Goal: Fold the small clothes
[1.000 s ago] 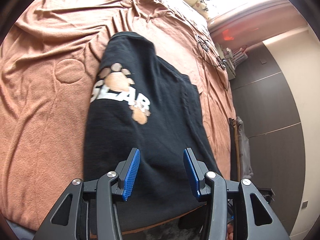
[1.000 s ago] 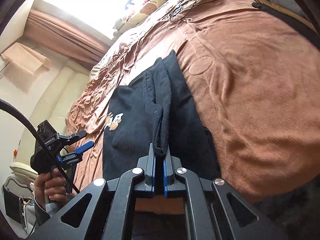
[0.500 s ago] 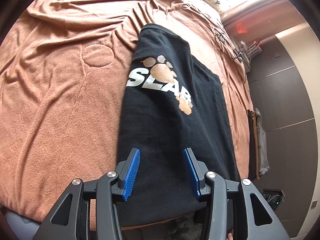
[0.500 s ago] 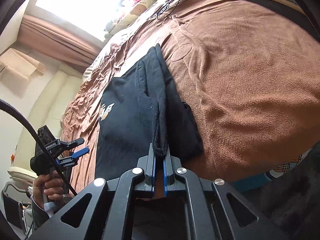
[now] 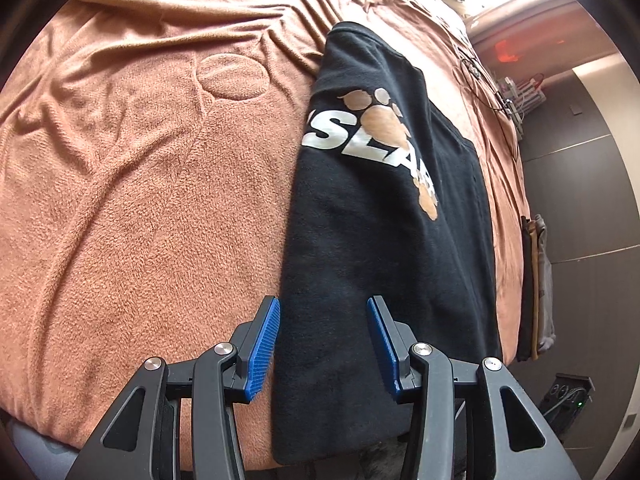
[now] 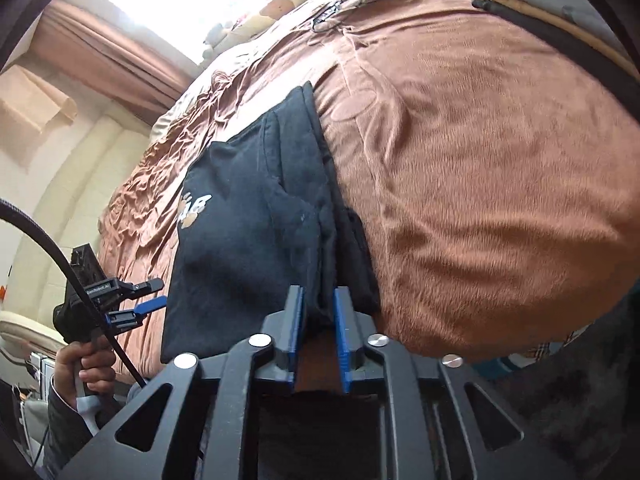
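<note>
**Right gripper lets go of the folded black shirt's edge**

At the bottom centre of the right wrist view we see the right gripper [image 6: 318, 312]. Its jaws have just been opening, and the thick folded edge of the black shirt [image 6: 256, 240] sits between the blue pads, no longer pinched flat as it was a moment ago. At the bottom of the left wrist view, the left gripper [image 5: 323, 338] hangs with jaws parted and empty over the shirt's near hem, lower and closer to the cloth than before. The shirt lies lengthways up the middle of both frames on the brown blanket [image 5: 140, 200], its white lettering and paw print facing up. In the lower left of the right view, a hand [image 6: 82, 364] holds the left tool's handle. Far off, at the upper edge, we see plush toys [image 6: 280, 4] by a bright window.

We judge that the soft edge could catch on a pad as the right gripper draws back, pulling the fold open.
</note>
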{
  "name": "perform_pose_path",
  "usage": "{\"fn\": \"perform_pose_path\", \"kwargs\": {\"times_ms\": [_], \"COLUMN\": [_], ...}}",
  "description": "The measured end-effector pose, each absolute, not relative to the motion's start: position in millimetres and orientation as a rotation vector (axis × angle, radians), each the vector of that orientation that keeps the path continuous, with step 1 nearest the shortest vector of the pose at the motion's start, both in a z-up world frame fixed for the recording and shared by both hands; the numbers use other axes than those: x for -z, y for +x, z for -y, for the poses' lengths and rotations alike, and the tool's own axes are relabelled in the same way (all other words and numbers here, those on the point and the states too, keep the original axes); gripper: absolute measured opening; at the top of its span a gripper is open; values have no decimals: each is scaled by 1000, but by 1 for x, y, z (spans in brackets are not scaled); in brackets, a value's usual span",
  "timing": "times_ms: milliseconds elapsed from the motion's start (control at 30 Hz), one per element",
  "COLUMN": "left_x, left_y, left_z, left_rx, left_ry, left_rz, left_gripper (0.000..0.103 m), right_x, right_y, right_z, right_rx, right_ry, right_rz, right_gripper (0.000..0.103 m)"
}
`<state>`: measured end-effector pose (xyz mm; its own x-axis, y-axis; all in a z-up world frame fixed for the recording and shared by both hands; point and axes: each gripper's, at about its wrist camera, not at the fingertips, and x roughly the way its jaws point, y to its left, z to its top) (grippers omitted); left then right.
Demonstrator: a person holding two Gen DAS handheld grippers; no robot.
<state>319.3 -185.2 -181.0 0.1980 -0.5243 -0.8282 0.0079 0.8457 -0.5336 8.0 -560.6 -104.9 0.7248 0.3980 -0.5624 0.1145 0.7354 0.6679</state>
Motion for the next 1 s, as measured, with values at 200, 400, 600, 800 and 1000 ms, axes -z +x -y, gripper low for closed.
{"fn": "perform_pose_path", "kwargs": {"times_ms": [200, 400, 600, 800, 1000], "left_x": [181, 176, 172, 171, 173], "left_y": [332, 352, 375, 397, 418], "left_z": [185, 190, 197, 198, 196], "left_rx": [405, 429, 431, 425, 415], "left_ry": [-465, -463, -452, -457, -469], "left_rz": [-1312, -1292, -1269, -1251, -1247], "left_gripper": [47, 47, 47, 47, 47], "right_x": [96, 90, 81, 78, 75], "right_y": [34, 79, 125, 164, 210], "right_z": [574, 575, 569, 563, 559], "right_rx": [-209, -251, -280, -283, -285], "right_ry": [718, 652, 571, 521, 483], "right_rz": [-735, -736, -760, -784, -789], "right_gripper": [44, 44, 44, 44, 44]}}
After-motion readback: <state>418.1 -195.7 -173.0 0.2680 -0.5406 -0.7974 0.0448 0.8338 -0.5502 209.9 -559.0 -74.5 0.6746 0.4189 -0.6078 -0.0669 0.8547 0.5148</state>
